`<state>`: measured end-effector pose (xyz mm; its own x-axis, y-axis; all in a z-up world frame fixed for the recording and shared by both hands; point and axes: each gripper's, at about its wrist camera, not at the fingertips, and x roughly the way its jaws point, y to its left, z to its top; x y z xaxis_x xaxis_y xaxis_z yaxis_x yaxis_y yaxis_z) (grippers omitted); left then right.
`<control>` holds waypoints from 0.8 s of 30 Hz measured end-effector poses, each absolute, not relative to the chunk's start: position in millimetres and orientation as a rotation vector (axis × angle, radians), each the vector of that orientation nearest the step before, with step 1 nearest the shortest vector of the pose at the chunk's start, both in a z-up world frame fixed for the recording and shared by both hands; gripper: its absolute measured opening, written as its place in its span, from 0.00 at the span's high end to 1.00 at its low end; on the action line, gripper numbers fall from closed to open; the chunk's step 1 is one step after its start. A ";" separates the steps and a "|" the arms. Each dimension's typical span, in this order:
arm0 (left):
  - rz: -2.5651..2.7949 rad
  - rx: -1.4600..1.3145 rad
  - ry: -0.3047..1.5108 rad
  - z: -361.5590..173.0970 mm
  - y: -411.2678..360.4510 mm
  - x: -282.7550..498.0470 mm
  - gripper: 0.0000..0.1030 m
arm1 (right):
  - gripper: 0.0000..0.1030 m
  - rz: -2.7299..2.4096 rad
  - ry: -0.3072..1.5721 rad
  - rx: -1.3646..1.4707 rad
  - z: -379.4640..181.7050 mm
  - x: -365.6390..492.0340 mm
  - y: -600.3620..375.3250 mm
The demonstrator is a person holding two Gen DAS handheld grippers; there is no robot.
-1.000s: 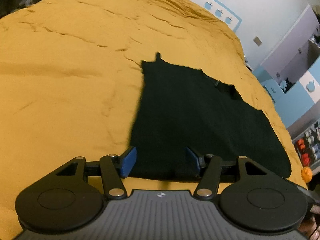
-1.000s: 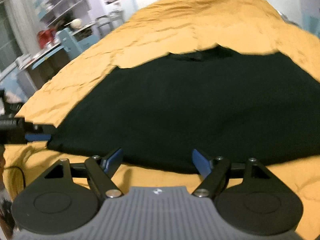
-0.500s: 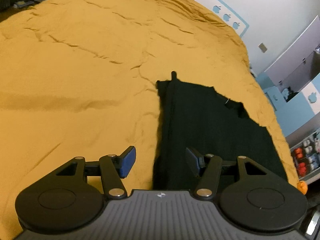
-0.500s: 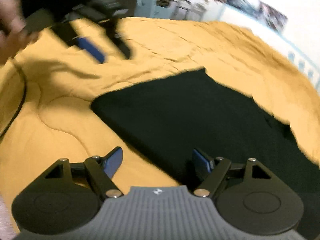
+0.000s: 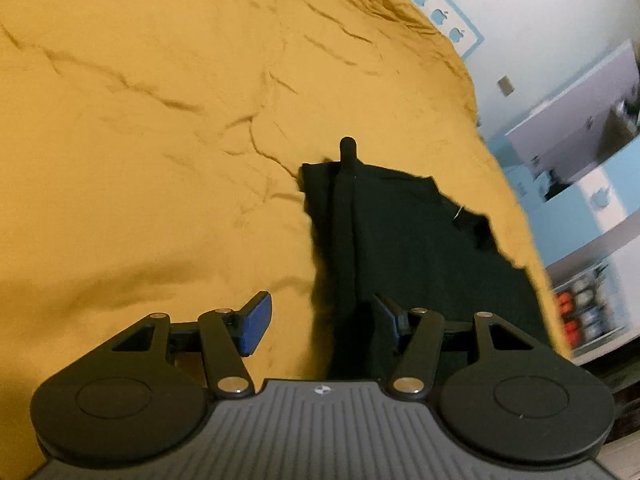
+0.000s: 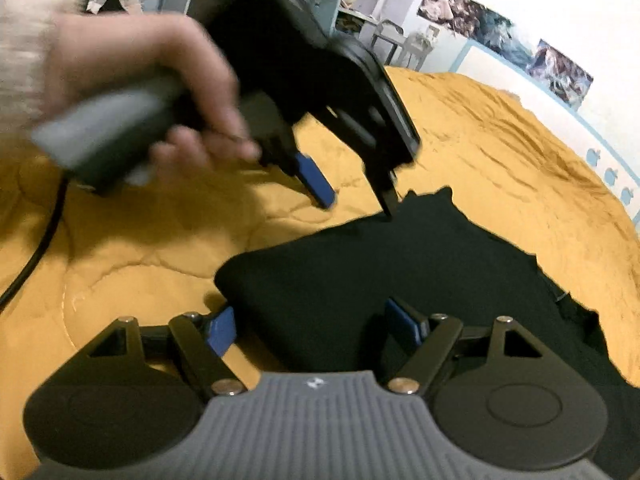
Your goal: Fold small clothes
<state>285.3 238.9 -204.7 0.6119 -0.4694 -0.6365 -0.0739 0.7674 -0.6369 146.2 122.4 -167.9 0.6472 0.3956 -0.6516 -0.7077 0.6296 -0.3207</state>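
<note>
Lay flat on the mustard bedspread [image 5: 160,160], the black garment [image 6: 400,272], one side doubled over into a long fold. Hovered low over its near left edge, the left gripper [image 5: 320,320], fingers spread wide, nothing between them, right pad over black cloth, left pad over bedspread. Seen from the right wrist too, gripped by a bare hand [image 6: 160,92], blurred. Sat at the garment's rounded corner, the right gripper [image 6: 310,330], fingers likewise apart, holding nothing.
</note>
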 end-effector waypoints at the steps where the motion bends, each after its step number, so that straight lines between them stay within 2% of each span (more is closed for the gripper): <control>1: -0.271 -0.723 0.901 -211.1 240.5 294.3 0.35 | 0.29 0.673 0.563 -0.609 -168.8 146.7 124.2; 12: -0.365 -1.169 0.883 -265.7 252.2 375.4 0.35 | 0.28 0.676 0.591 -0.526 -174.2 157.1 118.7; 21: -0.351 -1.176 0.922 -271.4 244.6 398.0 0.35 | 0.29 0.677 0.553 -0.568 -175.1 149.3 124.9; 22: -0.346 -1.178 0.923 -271.9 246.0 398.2 0.40 | 0.30 0.680 0.556 -0.564 -175.3 148.1 125.3; 23: -0.333 -1.179 0.931 -272.8 246.6 397.9 0.50 | 0.34 0.686 0.558 -0.559 -176.2 144.1 122.9; 24: -0.321 -1.185 0.939 -274.6 247.9 397.5 0.56 | 0.41 0.696 0.556 -0.554 -175.5 143.5 122.4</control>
<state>397.5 247.9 -274.6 0.5982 -0.6615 -0.4524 -0.2466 0.3852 -0.8893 143.5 122.4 -175.5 0.6383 0.4349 -0.6352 -0.7156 0.6394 -0.2813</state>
